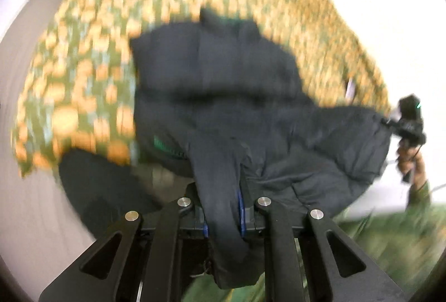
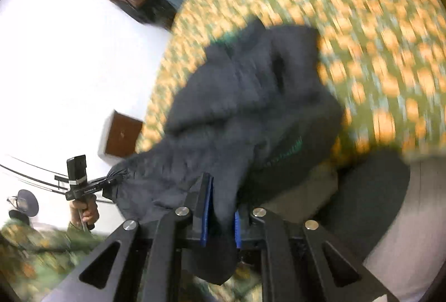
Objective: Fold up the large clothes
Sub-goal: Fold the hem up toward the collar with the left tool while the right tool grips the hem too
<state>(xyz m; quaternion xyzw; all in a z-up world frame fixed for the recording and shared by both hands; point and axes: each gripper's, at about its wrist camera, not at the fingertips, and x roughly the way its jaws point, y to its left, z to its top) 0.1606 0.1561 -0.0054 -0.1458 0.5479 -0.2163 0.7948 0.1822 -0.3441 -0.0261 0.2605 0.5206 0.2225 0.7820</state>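
The dark jacket (image 1: pixel 223 95) fills mid-frame above the patterned bed (image 1: pixel 83 84). The left tool (image 1: pixel 223 207) and the right tool (image 2: pixel 220 207) each stand clamped on its fabric. Best to lift both evenly, keeping the edge taut.

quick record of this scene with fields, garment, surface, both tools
garment: dark padded jacket, bunched and held up at two points
surface: bed cover with an orange and green pattern, under the jacket
left tool: shut on a fold of the jacket
right tool: shut on another fold of the jacket
image quality: blurred in both views
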